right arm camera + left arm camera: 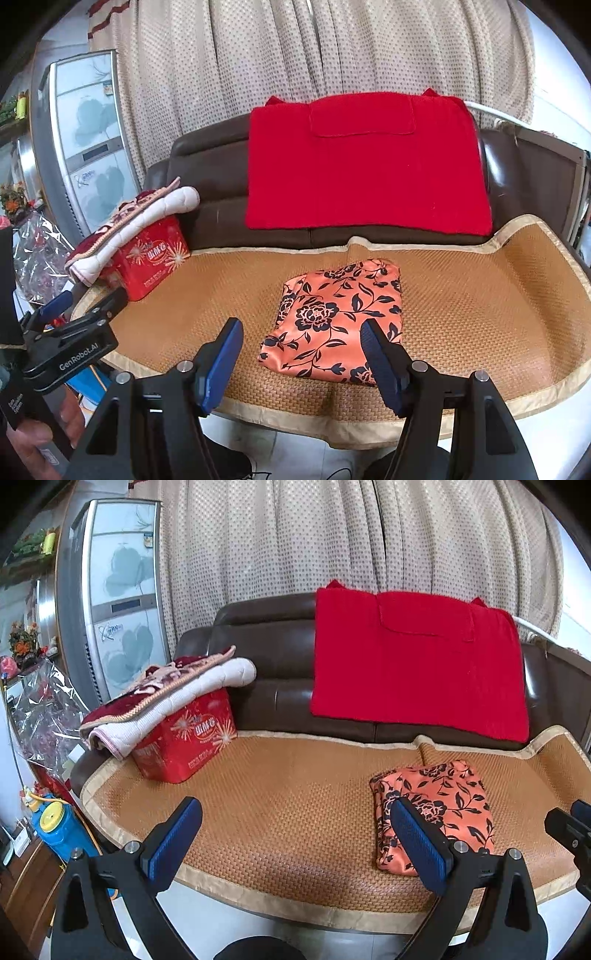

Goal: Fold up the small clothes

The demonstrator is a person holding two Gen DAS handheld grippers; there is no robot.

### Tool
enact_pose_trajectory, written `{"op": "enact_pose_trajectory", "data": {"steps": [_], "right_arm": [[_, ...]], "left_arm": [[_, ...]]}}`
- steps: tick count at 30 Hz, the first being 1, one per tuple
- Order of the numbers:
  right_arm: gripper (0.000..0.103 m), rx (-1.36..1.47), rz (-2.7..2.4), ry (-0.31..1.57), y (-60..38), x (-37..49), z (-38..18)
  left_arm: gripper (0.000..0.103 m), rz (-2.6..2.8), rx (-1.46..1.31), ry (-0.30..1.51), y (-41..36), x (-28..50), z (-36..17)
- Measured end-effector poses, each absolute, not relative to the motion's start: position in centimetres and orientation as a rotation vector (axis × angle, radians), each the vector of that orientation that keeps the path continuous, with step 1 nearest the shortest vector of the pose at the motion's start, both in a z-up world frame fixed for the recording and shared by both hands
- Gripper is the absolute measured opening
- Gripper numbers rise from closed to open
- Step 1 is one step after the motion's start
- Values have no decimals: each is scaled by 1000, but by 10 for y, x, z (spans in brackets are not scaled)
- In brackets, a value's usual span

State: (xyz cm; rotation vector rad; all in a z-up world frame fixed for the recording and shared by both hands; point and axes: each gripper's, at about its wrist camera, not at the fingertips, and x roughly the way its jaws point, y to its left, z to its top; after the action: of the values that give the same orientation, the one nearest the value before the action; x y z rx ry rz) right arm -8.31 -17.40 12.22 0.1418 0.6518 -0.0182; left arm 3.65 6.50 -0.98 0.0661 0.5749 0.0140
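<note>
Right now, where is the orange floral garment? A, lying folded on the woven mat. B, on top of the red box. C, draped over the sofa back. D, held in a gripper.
A: the orange floral garment lies folded on the woven mat, with nothing gripping it.

You have one orange garment (338,321) with a black floral print, folded into a compact, roughly rectangular bundle. It lies flat on the woven mat (480,314) covering the sofa seat, toward its front edge.
</note>
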Motion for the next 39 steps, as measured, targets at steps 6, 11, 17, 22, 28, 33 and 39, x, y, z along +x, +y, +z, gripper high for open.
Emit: {"op": "enact_pose_trajectory", "data": {"steps": [6, 11, 17, 22, 28, 33, 39], "right_arm": [[70, 161, 18, 689, -176, -55, 110], [70, 158, 50, 700, -178, -41, 104], [70, 182, 51, 682, -195, -47, 105], [70, 196, 47, 675, -204, -55, 108], [70, 173, 14, 635, -208, -74, 124], [70, 157, 1, 614, -204, -86, 136], [70, 158, 14, 631, -213, -62, 131]], "left_arm": [[101, 38, 85, 602, 59, 51, -13], [101, 69, 89, 610, 52, 56, -9], [101, 50, 116, 585, 35, 47, 2], [101, 26, 121, 566, 25, 40, 11], [101, -15, 110, 526, 17, 25, 24], [101, -40, 109, 499, 18, 15, 32], [101, -178, 22, 601, 35, 52, 13]]}}
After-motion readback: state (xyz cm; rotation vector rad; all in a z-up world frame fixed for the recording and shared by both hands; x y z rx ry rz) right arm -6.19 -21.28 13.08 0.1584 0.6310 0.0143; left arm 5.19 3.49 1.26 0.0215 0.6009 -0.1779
